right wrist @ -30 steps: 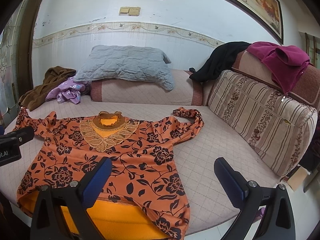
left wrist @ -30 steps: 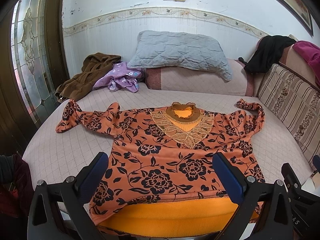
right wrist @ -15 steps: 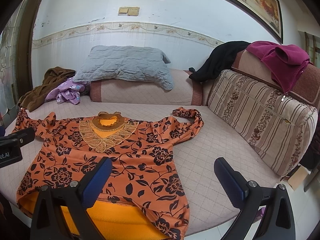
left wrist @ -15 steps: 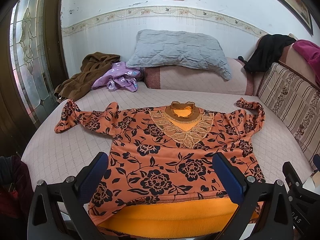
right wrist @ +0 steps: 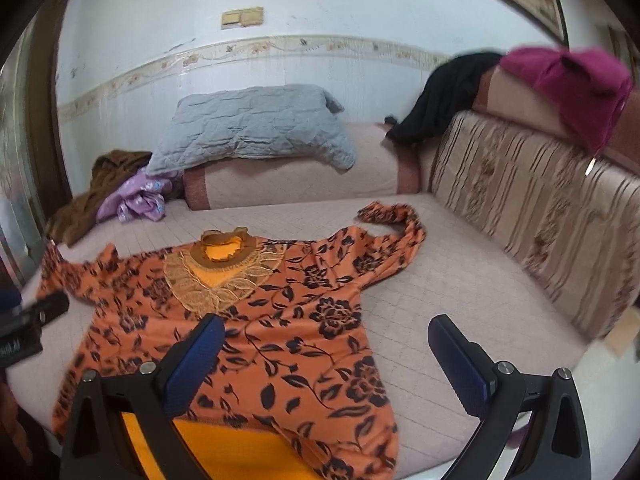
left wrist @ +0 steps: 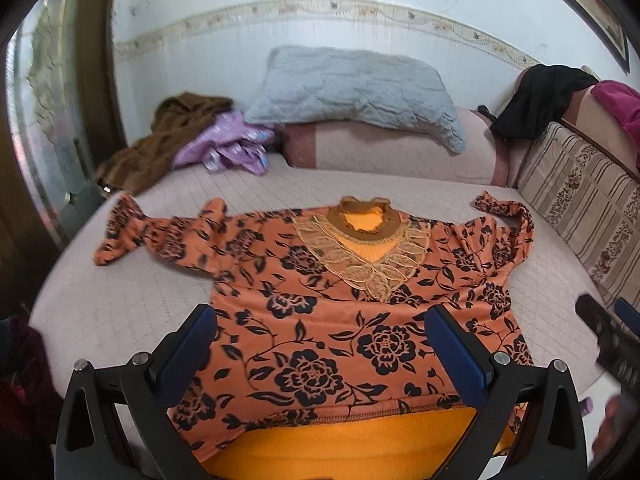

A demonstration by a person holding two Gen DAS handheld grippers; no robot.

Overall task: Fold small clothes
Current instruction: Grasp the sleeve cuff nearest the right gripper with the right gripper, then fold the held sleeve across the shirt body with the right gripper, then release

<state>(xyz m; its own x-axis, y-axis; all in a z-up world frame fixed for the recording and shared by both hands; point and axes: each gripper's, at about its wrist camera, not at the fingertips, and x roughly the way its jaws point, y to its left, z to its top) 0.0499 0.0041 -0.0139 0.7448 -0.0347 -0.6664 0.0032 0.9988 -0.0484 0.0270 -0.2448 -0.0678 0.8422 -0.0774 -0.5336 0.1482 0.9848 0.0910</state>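
An orange top with black flowers [left wrist: 320, 320] lies spread flat, front up, on the bed, collar away from me, sleeves out to both sides; it also shows in the right wrist view [right wrist: 256, 320]. Its hem is turned up, showing the yellow lining [left wrist: 352, 440]. My left gripper [left wrist: 320, 344] is open and empty, hovering above the hem. My right gripper [right wrist: 324, 348] is open and empty over the top's right lower side. The right gripper's body shows at the right edge of the left wrist view [left wrist: 612, 344].
A grey pillow [left wrist: 356, 88] lies on a bolster at the back. Brown [left wrist: 160, 144] and purple [left wrist: 232, 148] clothes are heaped at the back left. A striped cushion [right wrist: 540, 216] lines the right side, with black [right wrist: 444, 92] and magenta [right wrist: 572, 80] garments on top.
Both grippers have moved forward over the bed, nearer the top, and the views are blurred by the motion. The top itself has not moved.
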